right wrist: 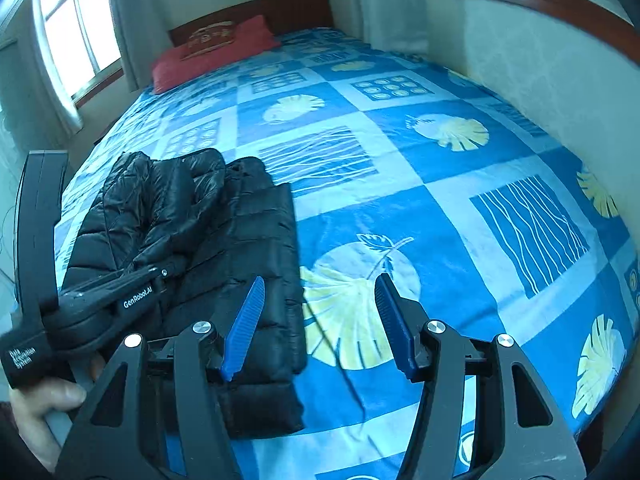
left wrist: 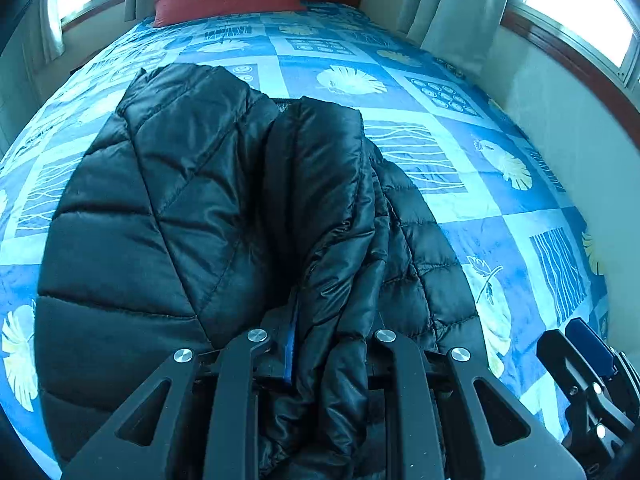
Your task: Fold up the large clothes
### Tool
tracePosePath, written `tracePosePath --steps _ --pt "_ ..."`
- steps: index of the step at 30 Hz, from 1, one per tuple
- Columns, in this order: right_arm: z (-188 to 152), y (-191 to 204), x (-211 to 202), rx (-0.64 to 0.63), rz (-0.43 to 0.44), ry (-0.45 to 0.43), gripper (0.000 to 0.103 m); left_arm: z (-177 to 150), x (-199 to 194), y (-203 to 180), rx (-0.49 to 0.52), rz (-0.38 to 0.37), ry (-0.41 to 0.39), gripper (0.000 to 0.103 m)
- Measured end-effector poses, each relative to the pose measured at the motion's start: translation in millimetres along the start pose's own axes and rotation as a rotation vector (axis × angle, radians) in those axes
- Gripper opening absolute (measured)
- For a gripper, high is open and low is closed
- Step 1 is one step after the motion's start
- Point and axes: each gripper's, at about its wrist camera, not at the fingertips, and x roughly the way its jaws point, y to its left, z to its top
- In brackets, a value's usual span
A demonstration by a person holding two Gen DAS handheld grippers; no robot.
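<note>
Left gripper (left wrist: 320, 344) fingers pinching black puffer jacket (left wrist: 180, 208) fold, right gripper (right wrist: 320, 320) fingers spread — empty — over bedspread (right wrist: 440, 208)

I'm in a home bedroom: bed (right wrist: 400, 208) with blue patterned cover, red pillow (right wrist: 212, 54), wooden headboard (right wrist: 296, 10), curtained windows (right wrist: 76, 28).

Black quilted jacket (right wrist: 224, 248), blue leaf-patterned bedspread (right wrist: 440, 200), red pillow (right wrist: 212, 52).

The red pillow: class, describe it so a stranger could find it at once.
Start at the bed with the blue patterned cover and follow it to the wooden headboard. The red pillow lies there, the only red thing, with a darker printed cushion on top.
</note>
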Motion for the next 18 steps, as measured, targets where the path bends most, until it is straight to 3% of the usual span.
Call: tracePosePath --steps 7,9,12,18 --pt "-3 0 -2 -0.005 -0.012 0.002 0.057 -3 -18 -14 0.035 0.008 -0.023 0.025" --pt "-3 -2 -8 -0.004 -0.018 -0.009 0.057 -3 -25 -22 0.047 0.000 -0.029 0.038" --pt "-3 -5 -22 0.000 -0.025 -0.029 0.057 -4 -45 -31 0.043 -0.050 -0.055 0.055" --pt "-3 -1 -47 0.006 -0.014 -0.072 0.057 -5 -86 -37 0.057 -0.153 -0.085 0.059"
